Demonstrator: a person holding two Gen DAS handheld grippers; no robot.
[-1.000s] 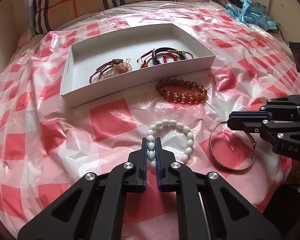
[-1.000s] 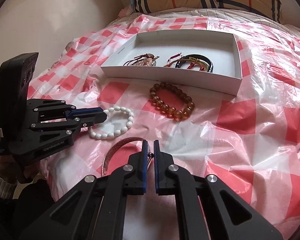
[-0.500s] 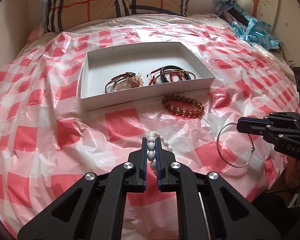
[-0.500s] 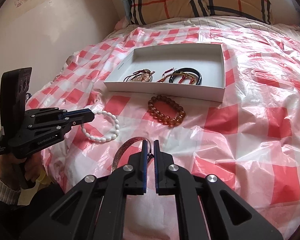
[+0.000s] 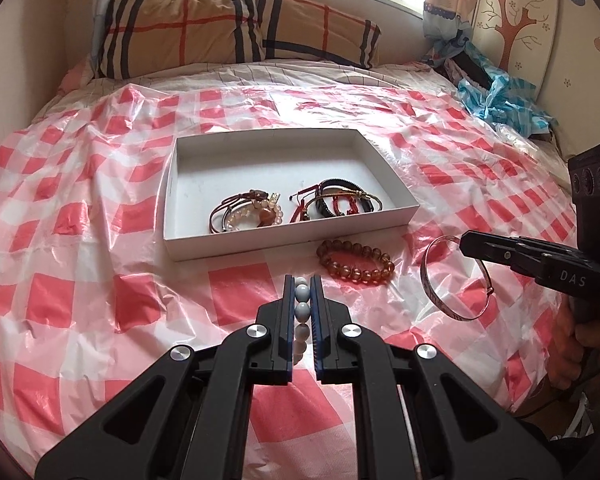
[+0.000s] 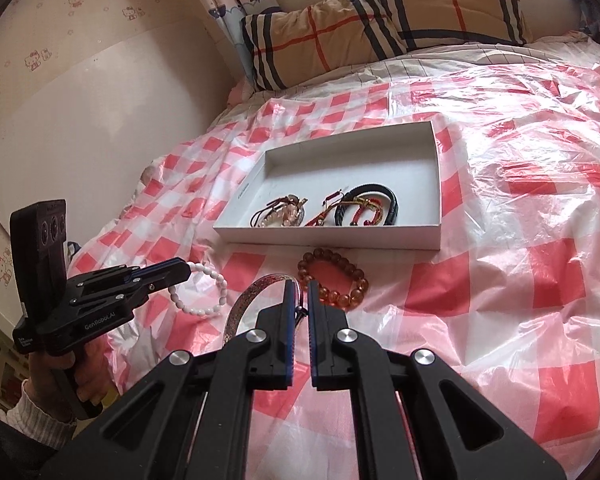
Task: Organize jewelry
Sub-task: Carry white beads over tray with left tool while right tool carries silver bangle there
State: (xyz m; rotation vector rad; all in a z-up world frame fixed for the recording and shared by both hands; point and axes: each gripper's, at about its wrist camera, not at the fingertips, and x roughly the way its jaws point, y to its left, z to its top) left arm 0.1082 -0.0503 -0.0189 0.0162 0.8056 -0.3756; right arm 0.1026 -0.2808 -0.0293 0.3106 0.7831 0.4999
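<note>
Both tongs are loaded. Left gripper (image 5: 302,284) is pinching the white bead bracelet (image 6: 204,290), a few beads caught between its blue pads and the rest of the loop hanging free off the bed; right gripper (image 6: 299,288) is pressed together on the thin metal bangle (image 5: 452,280), which stands out from the tips as an open hoop, also lifted.

Going outward from the left tips, the amber bead bracelet (image 5: 356,266) lies on the red-checked plastic sheet (image 5: 80,240) at about one o'clock, just beside the near wall of the white box (image 5: 288,240). The box sits at twelve o'clock from the left gripper, its long axis running across the view, and at about one o'clock from the right. Inside, against the near wall, are a cluster of pink bead and cord bracelets (image 5: 246,216) and a bundle of dark and red cord bracelets (image 5: 336,202); the far half of the floor is bare. A plaid pillow (image 5: 236,28) lies beyond.

Judging by this, the left gripper has the straighter run forward over the near wall; the right must swing inward, passing over the amber bracelet.
</note>
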